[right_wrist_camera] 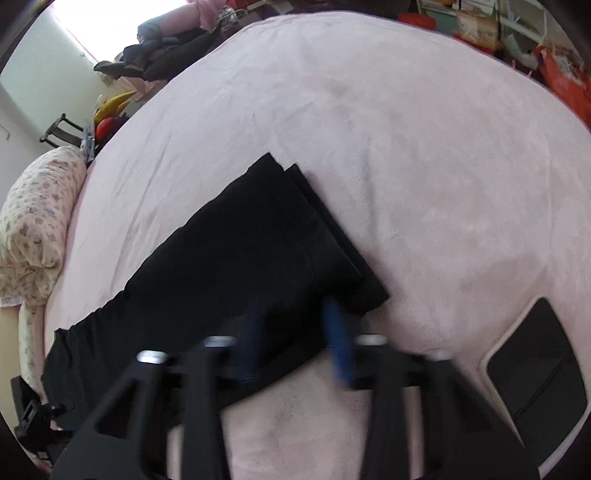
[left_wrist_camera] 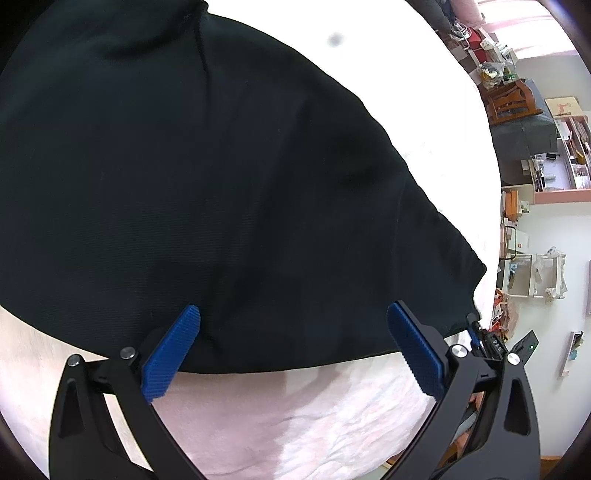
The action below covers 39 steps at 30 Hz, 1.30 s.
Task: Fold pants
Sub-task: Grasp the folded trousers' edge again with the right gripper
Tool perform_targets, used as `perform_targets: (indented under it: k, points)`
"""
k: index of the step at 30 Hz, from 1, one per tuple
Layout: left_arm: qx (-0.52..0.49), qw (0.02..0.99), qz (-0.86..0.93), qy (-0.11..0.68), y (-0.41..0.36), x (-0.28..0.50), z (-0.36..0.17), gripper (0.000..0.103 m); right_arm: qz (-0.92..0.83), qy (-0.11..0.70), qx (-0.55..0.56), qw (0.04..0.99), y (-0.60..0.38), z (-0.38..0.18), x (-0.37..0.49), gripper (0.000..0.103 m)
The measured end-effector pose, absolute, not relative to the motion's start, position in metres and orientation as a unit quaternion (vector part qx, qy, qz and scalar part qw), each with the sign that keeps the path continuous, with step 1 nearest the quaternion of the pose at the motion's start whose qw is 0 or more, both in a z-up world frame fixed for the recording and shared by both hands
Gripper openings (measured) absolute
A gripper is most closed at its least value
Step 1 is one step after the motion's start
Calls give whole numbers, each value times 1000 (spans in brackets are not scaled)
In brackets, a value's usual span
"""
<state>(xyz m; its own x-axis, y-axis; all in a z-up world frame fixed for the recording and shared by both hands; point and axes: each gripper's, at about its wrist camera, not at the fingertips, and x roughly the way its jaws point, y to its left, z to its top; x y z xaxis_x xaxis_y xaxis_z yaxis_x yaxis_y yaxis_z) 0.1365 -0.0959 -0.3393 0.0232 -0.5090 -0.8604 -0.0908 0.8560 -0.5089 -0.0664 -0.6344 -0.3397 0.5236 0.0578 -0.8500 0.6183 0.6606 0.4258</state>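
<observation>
Black pants (right_wrist_camera: 236, 266) run lower left to upper right; left gripper (left_wrist_camera: 295, 350) gapes wide over fabric; right gripper (right_wrist_camera: 295, 343), blurred, looks parted around the hem, grip unclear.

The pants (right_wrist_camera: 236, 266) lie flat on the bed cover (right_wrist_camera: 424, 147), stretched from the near left to the middle of the right wrist view, their leg ends stacked at the far right end. A pillow (right_wrist_camera: 37, 214) sits at the bed's left edge, left of the pants. A flat pouch (right_wrist_camera: 535, 362) lies on the cover to the near right, well apart from the pants. Clutter (right_wrist_camera: 480, 22) lies beyond the bed's far edge. In the left wrist view, shelves (left_wrist_camera: 561, 155) stand right of the bed.
</observation>
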Motion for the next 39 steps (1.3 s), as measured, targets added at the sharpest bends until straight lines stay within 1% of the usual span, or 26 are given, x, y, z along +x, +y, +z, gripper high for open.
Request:
perform_targets:
  k: [3, 5, 7, 9, 13, 15, 16, 17, 18, 25, 29, 30, 31, 32, 33, 34, 38, 39]
  points:
    - [-222, 681, -153, 681, -95, 135, -339, 101, -186, 429, 434, 770, -647, -345, -79, 3]
    - [-222, 681, -154, 681, -96, 135, -340, 101, -203, 418, 485, 740, -652, -360, -86, 3]
    - [-225, 679, -155, 682, -97, 136, -340, 101, -215, 386, 540, 717, -655, -369, -102, 2]
    - [-231, 675, -156, 683, -95, 136, -340, 101, -221, 370, 557, 710, -653, -370, -105, 3]
    - [-235, 672, -165, 682, -94, 135, -338, 101, -200, 374, 571, 703, -658, -363, -108, 6]
    - [-237, 672, -171, 681, -93, 133, -336, 101, -217, 367, 556, 714, -663, -352, -113, 17]
    - [-241, 671, -174, 679, -93, 133, -336, 101, -229, 363, 545, 720, -666, -347, -116, 33]
    - [-245, 670, -177, 678, -92, 132, -335, 101, -234, 363, 543, 720, -669, -346, -117, 54]
    - [-251, 668, -179, 677, -92, 130, -335, 101, -235, 365, 544, 718, -670, -347, -116, 59]
    - [-266, 659, -191, 677, -89, 124, -331, 101, -219, 385, 537, 718, -663, -361, -90, 58]
    - [-268, 657, -192, 678, -84, 122, -330, 101, -230, 392, 493, 742, -650, -358, -83, 58]
    - [-269, 656, -191, 679, -83, 122, -331, 101, -234, 392, 488, 744, -649, -358, -83, 56]
    - [-271, 655, -190, 679, -81, 121, -331, 101, -242, 393, 484, 743, -649, -359, -83, 47]
    - [-274, 654, -188, 680, -79, 121, -332, 101, -246, 391, 487, 741, -650, -361, -85, 42]
    - [-277, 653, -185, 680, -77, 120, -332, 101, -248, 384, 497, 738, -652, -363, -90, 39]
    - [-281, 652, -184, 680, -74, 120, -333, 101, -250, 381, 502, 735, -653, -364, -92, 34]
    - [-290, 651, -180, 678, -63, 119, -332, 101, -241, 366, 524, 730, -653, -364, -96, 23]
    - [-293, 651, -178, 677, -59, 118, -332, 101, -240, 364, 523, 733, -651, -361, -95, 21]
